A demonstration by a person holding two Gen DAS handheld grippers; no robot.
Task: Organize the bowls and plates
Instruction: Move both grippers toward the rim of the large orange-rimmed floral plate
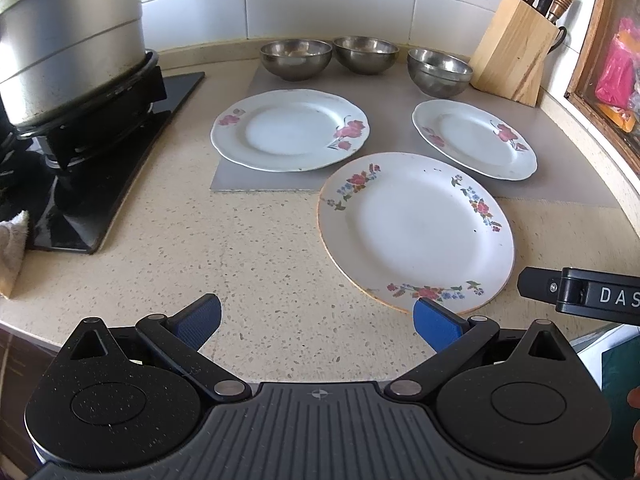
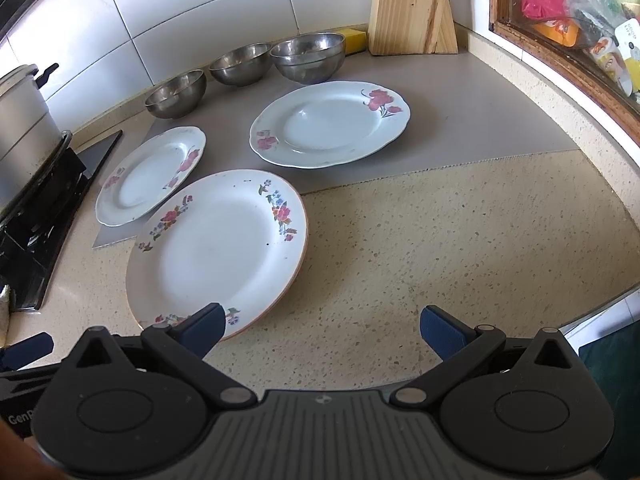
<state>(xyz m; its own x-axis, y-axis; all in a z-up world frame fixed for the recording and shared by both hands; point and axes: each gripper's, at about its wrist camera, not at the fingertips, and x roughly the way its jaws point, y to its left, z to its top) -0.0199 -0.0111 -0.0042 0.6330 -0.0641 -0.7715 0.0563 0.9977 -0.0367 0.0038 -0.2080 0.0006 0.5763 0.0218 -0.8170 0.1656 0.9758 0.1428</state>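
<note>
Three floral plates lie flat around the grey mat [image 1: 400,92]: two rose-patterned plates [image 1: 290,130] [image 1: 474,138] on it, and the larger orange-rimmed plate [image 1: 416,228] overlapping its front edge onto the speckled counter [image 1: 248,240]. Along the mat's back edge stand the steel bowls [image 1: 296,58] — the rightmost looks like two nested, though this cannot be confirmed. Both the left gripper [image 1: 316,320] and right gripper [image 2: 322,330] hover before the mat, jaws spread and empty; the knife block [image 2: 412,4] behind it is cut off at the top in the right view.
</note>
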